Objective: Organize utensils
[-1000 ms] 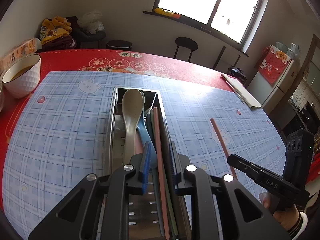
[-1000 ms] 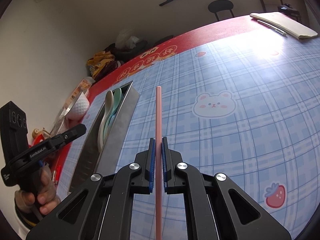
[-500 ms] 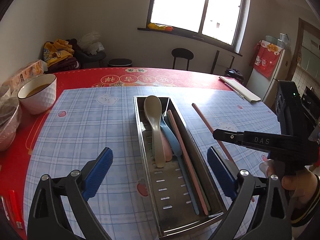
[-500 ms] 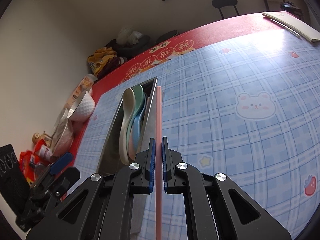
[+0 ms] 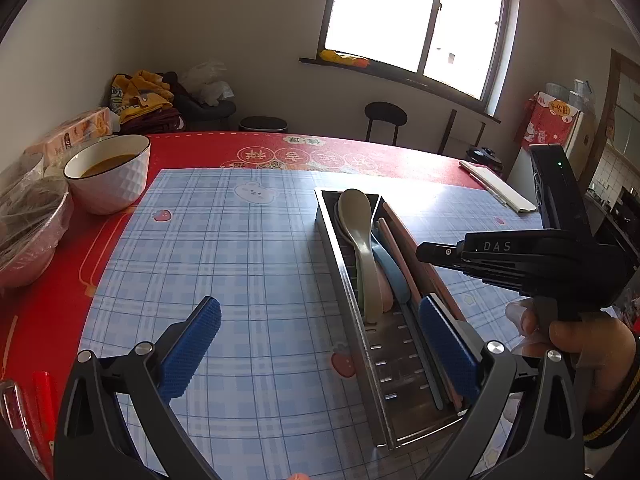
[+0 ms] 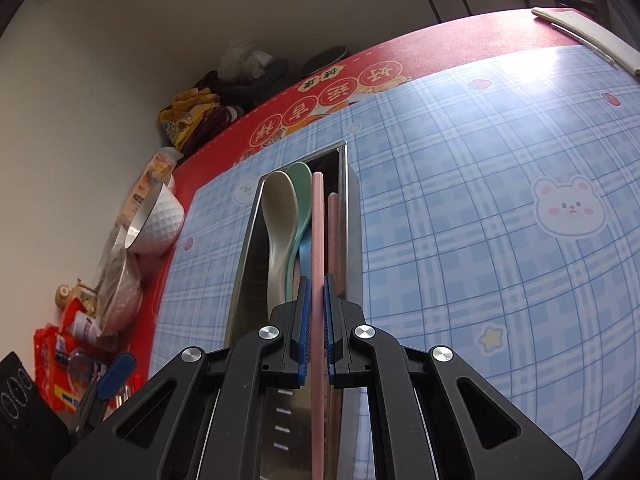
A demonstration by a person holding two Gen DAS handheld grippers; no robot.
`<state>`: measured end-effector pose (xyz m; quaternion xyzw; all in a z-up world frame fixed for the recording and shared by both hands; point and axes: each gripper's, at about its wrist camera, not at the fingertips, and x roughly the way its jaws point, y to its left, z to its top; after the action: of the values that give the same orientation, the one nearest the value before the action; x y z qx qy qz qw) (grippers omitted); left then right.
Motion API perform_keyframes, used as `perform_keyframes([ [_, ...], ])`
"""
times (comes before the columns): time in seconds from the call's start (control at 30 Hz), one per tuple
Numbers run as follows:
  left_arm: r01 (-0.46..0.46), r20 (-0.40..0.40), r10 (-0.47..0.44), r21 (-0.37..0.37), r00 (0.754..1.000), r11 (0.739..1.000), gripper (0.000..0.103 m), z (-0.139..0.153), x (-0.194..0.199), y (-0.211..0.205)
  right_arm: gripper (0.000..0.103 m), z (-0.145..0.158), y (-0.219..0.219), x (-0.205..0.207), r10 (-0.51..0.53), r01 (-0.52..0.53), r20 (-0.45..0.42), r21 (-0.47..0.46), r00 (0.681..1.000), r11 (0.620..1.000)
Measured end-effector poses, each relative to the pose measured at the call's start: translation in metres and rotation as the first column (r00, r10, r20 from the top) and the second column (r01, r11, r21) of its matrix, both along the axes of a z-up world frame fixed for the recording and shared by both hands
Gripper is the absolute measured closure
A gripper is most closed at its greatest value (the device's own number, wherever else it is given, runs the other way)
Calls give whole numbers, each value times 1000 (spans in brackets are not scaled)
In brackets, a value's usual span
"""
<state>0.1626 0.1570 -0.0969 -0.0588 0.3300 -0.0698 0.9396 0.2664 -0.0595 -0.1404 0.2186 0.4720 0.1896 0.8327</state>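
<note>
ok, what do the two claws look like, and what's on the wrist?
Both are black angular frames with silver screw heads and blue ribbed pads: left claw, right claw. The right one's body reads "DAS" in pale letters, with a green light above. A dark cuff with yellow stripes shows at the wrist.

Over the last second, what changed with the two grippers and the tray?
The left gripper has just opened, letting go of the utensils, and backed off the metal tray. The right gripper carried its pink chopstick from beside the tray to above it. Its grip, the spoons and white bowl stayed.
</note>
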Motion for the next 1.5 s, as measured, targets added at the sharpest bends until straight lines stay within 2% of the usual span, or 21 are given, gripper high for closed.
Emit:
perform_keyframes([
  [0.53, 12, 1, -12, -11, 1000, 1000, 6, 0, 0, -2, 95, -1, 6, 3, 10, -10, 8, -22, 1000, 1000],
  [0.67, 9, 0, -9, -7, 1000, 1000, 6, 0, 0, -3, 95, 6, 6, 0, 20, -18, 41, -42, 999, 999],
  [0.83, 10, 9, -10, 5, 1000, 1000, 6, 5, -2, -8, 94, 20, -3, -6, 40, -27, 118, -111, 992, 993],
  [0.87, 10, 11, -10, 8, 1000, 1000, 6, 6, -2, -9, 91, 23, -5, -7, 46, -30, 131, -123, 990, 992],
  [0.9, 11, 13, -11, 11, 1000, 1000, 6, 8, -2, -11, 77, 26, -8, -9, 51, -31, 145, -136, 988, 990],
  [0.93, 12, 15, -12, 15, 1000, 1000, 6, 9, -3, -12, 67, 28, -12, -11, 55, -31, 162, -147, 985, 989],
  [0.97, 11, 18, -12, 20, 1000, 1000, 6, 10, -3, -14, 51, 32, -15, -14, 59, -29, 185, -159, 981, 987],
  [1.07, 5, 30, -7, 36, 1000, 999, 6, 15, -5, -20, 49, 45, -21, -24, 97, -38, 249, -230, 964, 973],
  [1.13, -3, 38, 1, 48, 999, 999, 6, 19, -6, -24, 42, 53, -27, -31, 123, -46, 287, -260, 950, 964],
  [1.2, -13, 51, 10, 57, 999, 998, 6, 24, -8, -28, 29, 62, -34, -38, 141, -49, 319, -278, 937, 959],
  [1.23, -21, 59, 17, 63, 998, 998, 6, 27, -9, -30, 27, 67, -39, -42, 147, -48, 338, -286, 930, 957],
  [1.27, -28, 69, 23, 68, 997, 997, 6, 30, -10, -32, 18, 72, -44, -46, 150, -41, 358, -296, 922, 954],
  [1.3, -32, 78, 26, 71, 997, 997, 6, 34, -12, -34, 15, 77, -49, -50, 153, -33, 381, -304, 912, 952],
  [1.5, -60, 159, 45, 94, 986, 994, 6, 61, -24, -50, 15, 111, -79, -80, 141, 46, 508, -338, 850, 940],
])
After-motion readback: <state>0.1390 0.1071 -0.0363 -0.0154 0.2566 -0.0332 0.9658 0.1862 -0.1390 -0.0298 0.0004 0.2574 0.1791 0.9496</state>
